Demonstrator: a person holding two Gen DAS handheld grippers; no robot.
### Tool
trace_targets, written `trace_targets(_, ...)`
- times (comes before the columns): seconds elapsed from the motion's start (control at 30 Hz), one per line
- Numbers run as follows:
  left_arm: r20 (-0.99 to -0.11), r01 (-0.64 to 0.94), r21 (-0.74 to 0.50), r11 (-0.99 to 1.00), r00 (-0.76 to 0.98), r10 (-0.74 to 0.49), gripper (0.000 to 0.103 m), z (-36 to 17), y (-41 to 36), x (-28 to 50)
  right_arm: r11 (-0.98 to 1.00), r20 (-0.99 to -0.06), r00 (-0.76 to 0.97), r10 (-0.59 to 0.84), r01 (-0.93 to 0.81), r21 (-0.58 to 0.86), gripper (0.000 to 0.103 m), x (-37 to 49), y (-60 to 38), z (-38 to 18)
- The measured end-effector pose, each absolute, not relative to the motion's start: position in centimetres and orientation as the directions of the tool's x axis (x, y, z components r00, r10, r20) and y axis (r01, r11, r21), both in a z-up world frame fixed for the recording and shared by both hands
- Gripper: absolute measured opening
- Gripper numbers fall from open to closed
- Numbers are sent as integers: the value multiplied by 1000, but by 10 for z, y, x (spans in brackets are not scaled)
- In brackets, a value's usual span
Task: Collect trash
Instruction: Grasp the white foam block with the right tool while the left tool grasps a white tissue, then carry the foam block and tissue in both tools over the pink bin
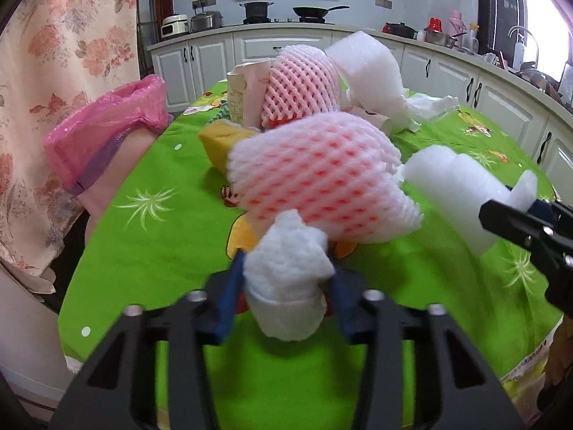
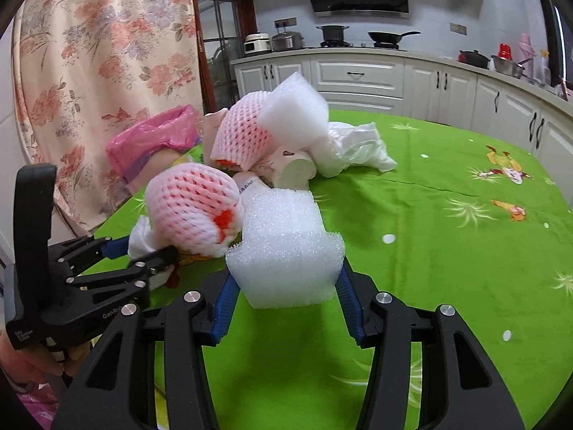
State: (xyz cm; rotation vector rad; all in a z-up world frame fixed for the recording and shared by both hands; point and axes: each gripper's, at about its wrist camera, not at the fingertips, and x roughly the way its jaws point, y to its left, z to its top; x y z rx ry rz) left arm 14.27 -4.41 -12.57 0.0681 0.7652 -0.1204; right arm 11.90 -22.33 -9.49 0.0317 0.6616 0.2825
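Trash lies in a loose heap on the green cartoon-print tabletop. The left tool is closed on the bunched white end of a pink foam fruit net; its blue fingers press this soft end from both sides, and the net's round body lies just beyond them, over the cloth. The right tool grips a white foam sheet block between its blue fingers, and the block stands out past the tips. In the right wrist view the left tool is at the left, beside the block, with the net next to it.

Behind these two pieces is the rest of the heap: a second pink foam net with a white foam piece leaning on it, a white paper cup lying on its side below them, and a crumpled white plastic bag at its right. A bin lined with a pink plastic bag stands at the left edge of the tabletop, near the flowered curtain.
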Motion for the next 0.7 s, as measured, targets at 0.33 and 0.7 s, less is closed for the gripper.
trace_targets(0.33,-637,151,22,988,764,-102,22,-104,-41,118,979,-602,775,190,-199,53,48,108,-226,-87)
trace_targets(0.7,-530,127,12,992,842,-102,22,-56,-26,91,978,-551,816,175,-209,0,48,102,-215,-59)
